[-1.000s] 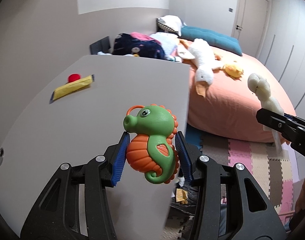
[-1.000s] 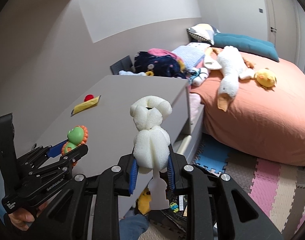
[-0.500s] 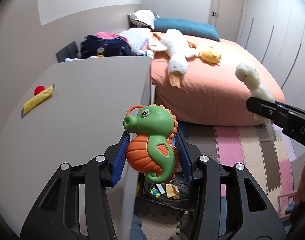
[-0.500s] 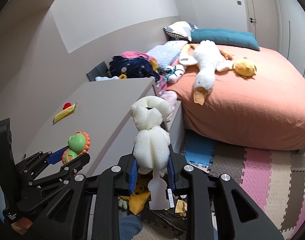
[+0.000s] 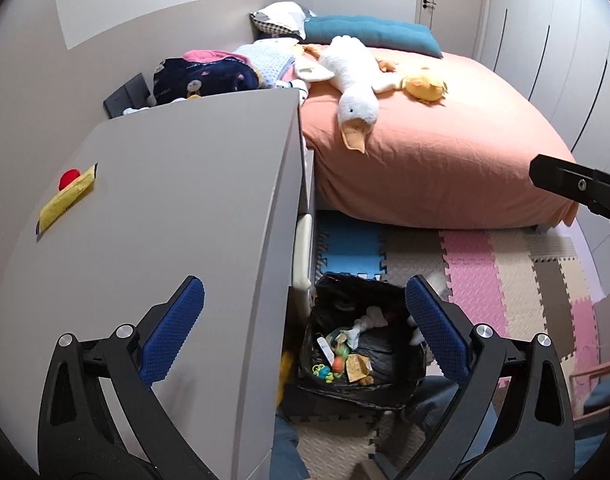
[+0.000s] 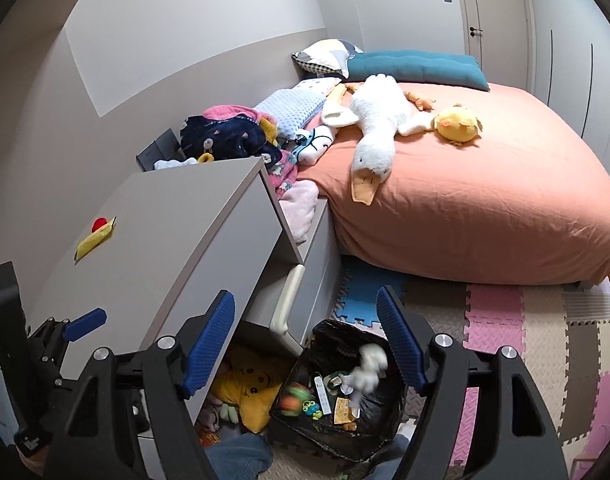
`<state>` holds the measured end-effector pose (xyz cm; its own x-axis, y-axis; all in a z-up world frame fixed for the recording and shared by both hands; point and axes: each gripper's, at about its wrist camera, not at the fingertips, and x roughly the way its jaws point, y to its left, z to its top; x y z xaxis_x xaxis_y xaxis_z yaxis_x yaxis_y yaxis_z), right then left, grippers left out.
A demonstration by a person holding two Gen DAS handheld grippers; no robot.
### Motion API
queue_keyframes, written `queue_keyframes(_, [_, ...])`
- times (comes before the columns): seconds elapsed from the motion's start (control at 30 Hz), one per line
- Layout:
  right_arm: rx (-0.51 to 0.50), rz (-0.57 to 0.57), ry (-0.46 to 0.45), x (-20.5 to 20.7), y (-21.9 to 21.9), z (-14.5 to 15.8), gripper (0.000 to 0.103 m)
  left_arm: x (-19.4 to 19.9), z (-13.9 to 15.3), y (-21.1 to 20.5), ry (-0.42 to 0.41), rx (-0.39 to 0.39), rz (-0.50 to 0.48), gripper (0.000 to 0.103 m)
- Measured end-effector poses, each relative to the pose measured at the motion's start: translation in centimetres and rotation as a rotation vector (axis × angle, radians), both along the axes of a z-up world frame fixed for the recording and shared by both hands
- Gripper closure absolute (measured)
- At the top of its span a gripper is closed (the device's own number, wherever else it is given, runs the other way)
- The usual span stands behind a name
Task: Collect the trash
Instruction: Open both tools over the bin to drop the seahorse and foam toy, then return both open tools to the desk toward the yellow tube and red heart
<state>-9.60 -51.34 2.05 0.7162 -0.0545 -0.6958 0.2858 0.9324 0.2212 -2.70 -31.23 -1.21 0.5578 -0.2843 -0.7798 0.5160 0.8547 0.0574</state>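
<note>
In the left wrist view, a grey cabinet (image 5: 177,208) fills the left half of the frame. On its top, at the far left, lies a yellow wrapper (image 5: 67,204) with a small red ball (image 5: 69,178) touching its upper end. The left gripper (image 5: 304,328) spreads across the bottom of the frame, its blue pads (image 5: 173,330) wide apart and the jaws opening, with nothing between them. Below the gap, at lower centre, a bin lined with a black trash bag (image 5: 359,344) stands on the floor against the cabinet's side. Inside it lie a white foam toy (image 5: 365,322), a green and orange toy (image 5: 337,358) and small scraps. To the right of the bin runs a floor of coloured foam mats (image 5: 485,264). Above them, across the upper right, is a bed with an orange cover (image 5: 445,152), a plush goose (image 5: 355,88) and a yellow plush chick (image 5: 425,86) lying on it. A black part of the right gripper shows at the right edge.

In the right wrist view, the left gripper (image 6: 81,322) shows at the far left edge over the cabinet top (image 6: 165,232), where the wrapper (image 6: 95,240) and ball (image 6: 100,223) lie. The right gripper (image 6: 306,344) sits at bottom centre, jaws opening and released, nothing clamped. Under it the trash bag (image 6: 341,432) holds the blurred white foam toy (image 6: 365,372) and the green and orange toy (image 6: 295,394). A yellow plush (image 6: 245,396) lies left of the bin under the cabinet. The bed (image 6: 485,200) fills the right.
</note>
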Motion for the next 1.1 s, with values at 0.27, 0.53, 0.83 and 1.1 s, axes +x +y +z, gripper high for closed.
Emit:
queue_keyframes(0.27, [0.000, 0.009, 0.000, 0.4, 0.3, 0.1, 0.027, 0.2, 0.3, 0.9, -0.012, -0.007, 0.017, 0.006])
queue_keyframes(0.53, [0.002, 0.051, -0.004, 2.0, 2.5, 0.0, 0.027, 1.2, 0.1, 3.2, -0.003, -0.012, 0.063, 0.006])
queue_keyframes(0.83, [0.004, 0.123, -0.010, 4.8, 6.2, -0.1, 0.027, 3.0, 0.1, 6.8, 0.007, -0.024, 0.147, 0.006])
queue_keyframes(1.1, [0.013, 0.181, -0.008, 7.6, 9.1, -0.4, 0.027, 4.8, 0.2, 10.6, -0.013, -0.019, 0.202, 0.006])
